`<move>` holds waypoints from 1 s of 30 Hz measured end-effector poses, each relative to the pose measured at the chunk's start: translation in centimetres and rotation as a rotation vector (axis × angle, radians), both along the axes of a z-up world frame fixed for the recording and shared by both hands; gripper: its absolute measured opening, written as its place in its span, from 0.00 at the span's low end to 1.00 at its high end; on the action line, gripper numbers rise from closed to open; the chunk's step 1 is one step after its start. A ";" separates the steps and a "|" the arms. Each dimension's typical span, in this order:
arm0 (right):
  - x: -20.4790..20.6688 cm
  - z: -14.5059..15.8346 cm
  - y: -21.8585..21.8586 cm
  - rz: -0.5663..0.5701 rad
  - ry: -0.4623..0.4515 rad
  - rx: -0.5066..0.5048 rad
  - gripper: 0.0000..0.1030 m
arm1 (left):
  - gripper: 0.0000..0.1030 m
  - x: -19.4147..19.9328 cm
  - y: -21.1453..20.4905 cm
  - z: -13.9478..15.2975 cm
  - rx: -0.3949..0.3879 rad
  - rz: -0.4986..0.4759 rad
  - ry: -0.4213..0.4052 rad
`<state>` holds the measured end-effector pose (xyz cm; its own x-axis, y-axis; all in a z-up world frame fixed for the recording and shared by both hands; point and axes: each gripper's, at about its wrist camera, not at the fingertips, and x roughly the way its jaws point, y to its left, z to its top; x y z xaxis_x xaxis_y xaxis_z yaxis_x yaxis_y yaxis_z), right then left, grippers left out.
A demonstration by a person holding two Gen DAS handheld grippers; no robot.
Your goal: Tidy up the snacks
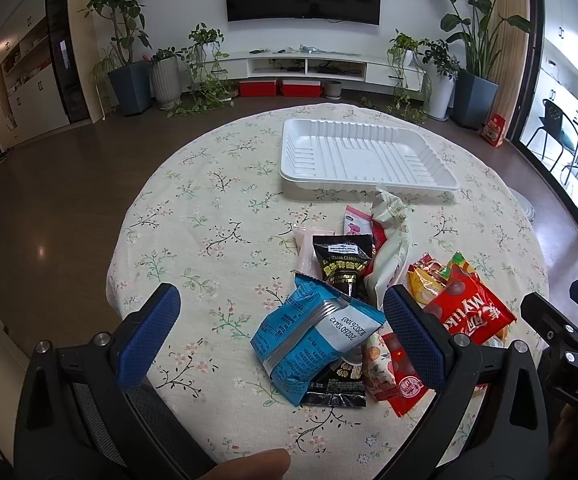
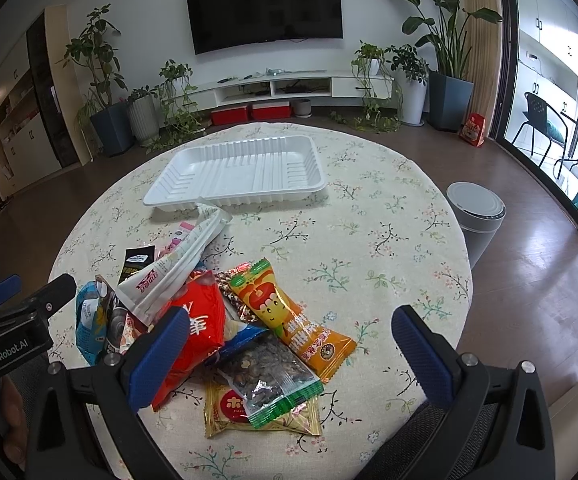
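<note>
The round desk (image 2: 389, 216) with its pale floral cloth carries a white ribbed plastic tray (image 2: 241, 174), which lies empty on the far half, short of the far rim. On the tray's right, bare cloth runs out to the desk edge, and past that edge a grey round-lidded bin (image 2: 475, 210) stands on the brown floor. Left of the tray, the left wrist view shows cloth bare out to the desk's curved left edge.

The snacks lie heaped on the near side of the tray. A long white crinkled packet (image 1: 389, 248) points up at the tray's near rim, its tip touching or just short of it. Nearer than that, away from the tray, lie a black sachet with gold print (image 1: 339, 266), a blue and white pillow-shaped packet (image 1: 309, 340), a red foil bag with white lettering (image 1: 471, 308), an orange cartoon-printed packet (image 2: 289, 316) and a clear green-edged packet of dark seeds (image 2: 267, 376) resting on a gold wrapper (image 2: 229, 408).

The left hand-held gripper (image 1: 281, 330) hangs spread wide with the blue and white packet between its blue pads, gripping nothing. The right hand-held gripper (image 2: 289, 356) is likewise spread wide with the seed packet between its pads; its left pad overlaps the red bag in view, contact unclear.
</note>
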<state>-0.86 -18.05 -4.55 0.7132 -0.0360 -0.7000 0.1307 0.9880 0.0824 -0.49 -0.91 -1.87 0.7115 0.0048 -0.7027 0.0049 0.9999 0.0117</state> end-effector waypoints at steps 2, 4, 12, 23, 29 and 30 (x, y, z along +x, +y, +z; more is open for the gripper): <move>0.0 0.1 -0.1 0.000 0.001 0.000 1.00 | 1.00 0.0 0.0 0.0 0.000 0.000 -0.001; 0.0 0.0 0.0 -0.001 0.001 0.001 1.00 | 1.00 0.0 0.0 0.0 0.000 0.000 -0.001; 0.0 0.0 0.0 -0.001 0.004 0.001 1.00 | 1.00 -0.1 0.0 -0.1 0.002 -0.001 0.001; 0.0 0.0 0.0 -0.002 0.004 0.002 1.00 | 1.00 -0.2 0.5 -0.7 -0.027 -0.028 -0.002; -0.1 -0.2 -0.1 -0.008 -0.004 0.005 1.00 | 1.00 -0.4 3.4 -1.1 -0.280 -0.151 -0.031; -0.2 -0.3 -0.2 -0.012 -0.010 0.010 1.00 | 1.00 -0.5 3.8 -1.5 -0.289 -0.151 -0.010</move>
<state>-1.05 -18.28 -4.80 0.7194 -0.0375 -0.6936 0.1420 0.9854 0.0940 -1.00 2.91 -3.37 0.6957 -0.3005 -0.6525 0.1550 0.9497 -0.2722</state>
